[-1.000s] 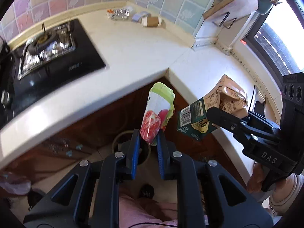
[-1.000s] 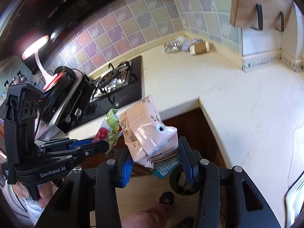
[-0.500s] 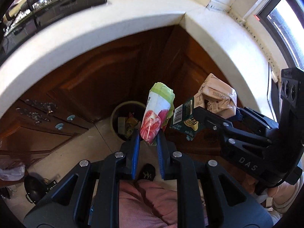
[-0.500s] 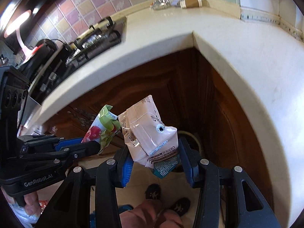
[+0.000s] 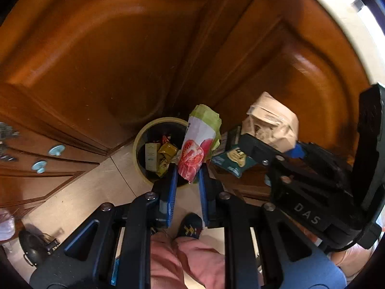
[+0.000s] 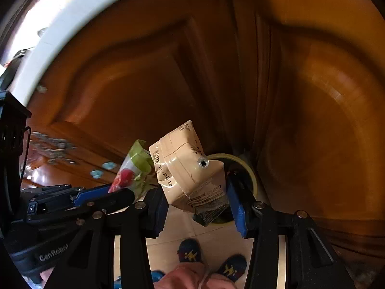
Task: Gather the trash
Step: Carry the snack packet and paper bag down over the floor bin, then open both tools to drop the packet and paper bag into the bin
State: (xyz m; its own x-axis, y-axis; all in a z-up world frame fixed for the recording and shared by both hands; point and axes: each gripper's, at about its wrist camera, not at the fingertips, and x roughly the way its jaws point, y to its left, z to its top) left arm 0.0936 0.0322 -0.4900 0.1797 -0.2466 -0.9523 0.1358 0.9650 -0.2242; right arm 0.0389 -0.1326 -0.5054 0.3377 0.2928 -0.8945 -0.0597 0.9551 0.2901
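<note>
My left gripper (image 5: 188, 177) is shut on a green, white and red snack wrapper (image 5: 198, 144) and holds it above a round yellow-rimmed trash bin (image 5: 142, 134) that has several wrappers inside. My right gripper (image 6: 196, 207) is shut on a crushed beige drink carton (image 6: 187, 168) with a dark green base. The carton (image 5: 272, 118) also shows in the left wrist view, right of the wrapper. The bin's rim (image 6: 240, 161) shows behind the carton in the right wrist view, and the wrapper (image 6: 133, 168) shows to the left of the carton.
Brown wooden cabinet doors (image 5: 120, 60) meet in a corner behind the bin. Drawer knobs (image 5: 56, 149) are at the left. The pale floor (image 5: 84, 192) and the person's feet (image 6: 190, 252) are below. The white counter edge (image 6: 72, 19) curves overhead.
Both grippers have dropped from counter height down toward the floor. The bin now sits close under the wrapper and carton. Both grips are unchanged.
</note>
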